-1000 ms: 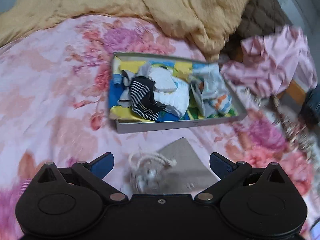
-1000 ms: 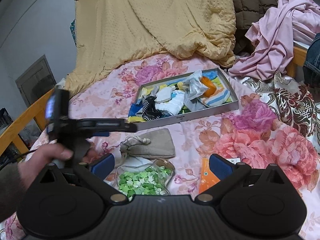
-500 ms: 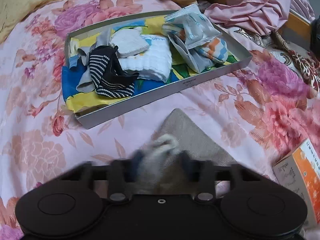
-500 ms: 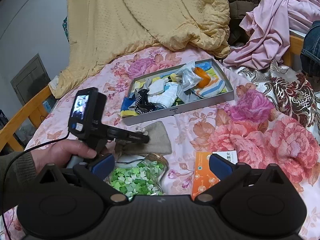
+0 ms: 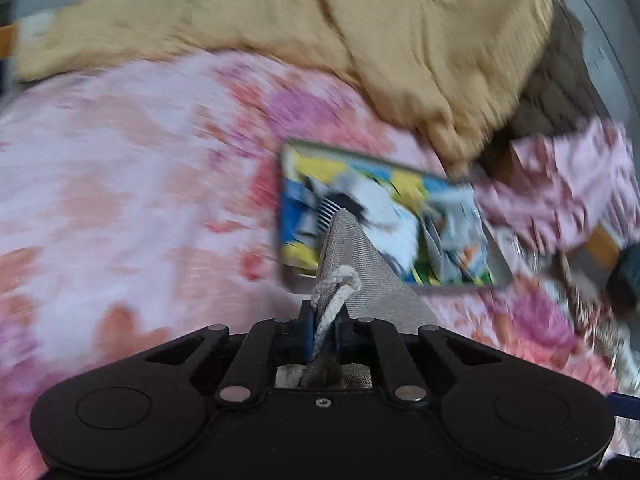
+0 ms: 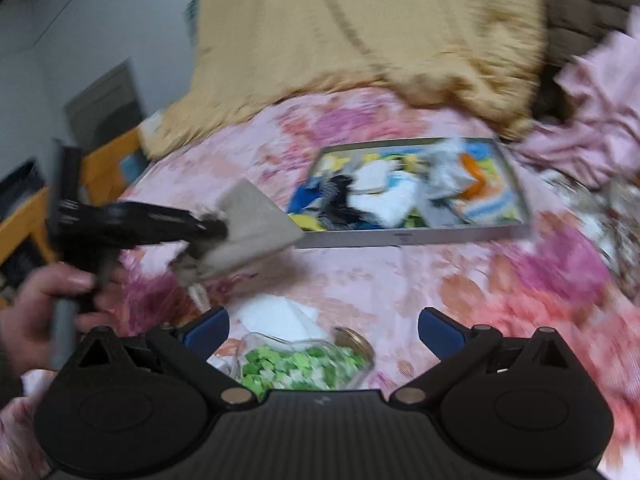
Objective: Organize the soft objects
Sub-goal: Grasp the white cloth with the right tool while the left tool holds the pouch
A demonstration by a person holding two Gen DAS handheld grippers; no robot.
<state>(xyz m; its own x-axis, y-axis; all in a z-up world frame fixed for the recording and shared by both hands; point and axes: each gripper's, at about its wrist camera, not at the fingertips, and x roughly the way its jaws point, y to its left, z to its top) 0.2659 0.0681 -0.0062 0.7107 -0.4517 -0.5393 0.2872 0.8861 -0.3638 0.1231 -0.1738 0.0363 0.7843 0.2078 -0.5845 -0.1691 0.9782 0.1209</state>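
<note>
A grey drawstring pouch [image 5: 360, 276] hangs lifted off the flowered bedsheet, its neck and white cord pinched between the blue pads of my left gripper [image 5: 323, 332], whose jaws are still closing. In the right wrist view the pouch [image 6: 256, 216] sticks out from the left gripper [image 6: 208, 226], just left of the shallow grey tray [image 6: 400, 238], which holds socks and folded cloths. The tray [image 5: 502, 266] lies right behind the pouch in the left wrist view. My right gripper [image 6: 322, 330] is open above a glass jar [image 6: 304, 364] of green bits, gripping nothing.
A yellow blanket [image 5: 320, 20] is heaped behind the tray, and a pink garment [image 5: 560, 192] lies at its right. A hand [image 6: 36, 312] holds the left gripper. White paper [image 6: 276, 316] lies by the jar. A wooden bed rail [image 6: 108, 160] runs along the left.
The left gripper closed on the pouch's neck and lifted it off the bed toward the tray. The right gripper stayed open and shifted sideways; both views are now blurred.
</note>
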